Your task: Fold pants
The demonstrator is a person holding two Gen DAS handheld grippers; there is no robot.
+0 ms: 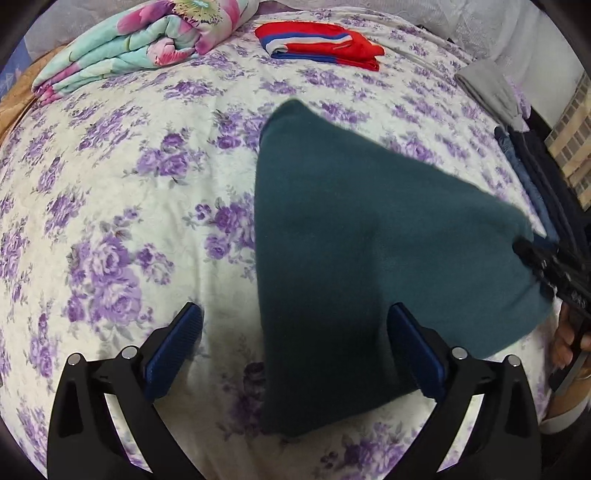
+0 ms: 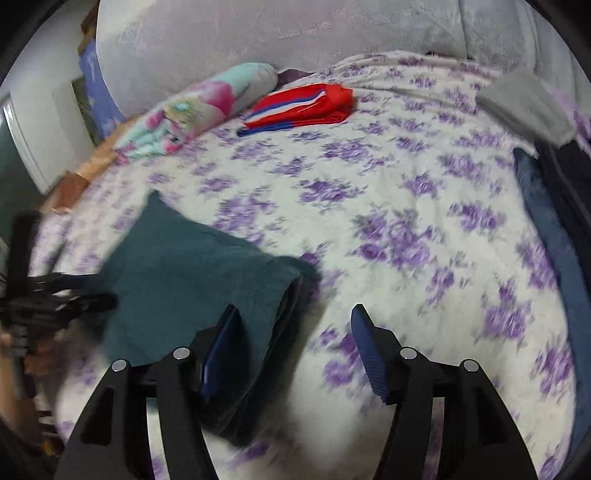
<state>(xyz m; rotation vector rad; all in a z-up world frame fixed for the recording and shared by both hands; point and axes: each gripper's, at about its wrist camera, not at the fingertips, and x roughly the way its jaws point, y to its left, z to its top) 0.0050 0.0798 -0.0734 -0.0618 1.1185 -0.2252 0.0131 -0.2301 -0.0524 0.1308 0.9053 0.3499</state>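
Folded dark teal pants (image 1: 354,258) lie on the purple-flowered bedspread (image 1: 122,206). My left gripper (image 1: 295,332) is open just above their near left edge, blue pads wide apart, holding nothing. The right gripper shows at that view's right edge (image 1: 546,269), at the pants' right corner. In the right wrist view the pants (image 2: 192,280) lie at lower left in stacked layers. My right gripper (image 2: 295,328) is open, its left pad over the pants' folded edge, its right pad over bare bedspread (image 2: 406,221). The left gripper (image 2: 55,295) shows blurred at far left.
A folded red, white and blue garment (image 1: 317,44) and a rolled floral quilt (image 1: 140,48) lie at the far side of the bed. A grey folded cloth (image 1: 487,88) and dark blue clothes (image 1: 535,177) lie along the right edge. A padded headboard (image 2: 295,29) stands behind.
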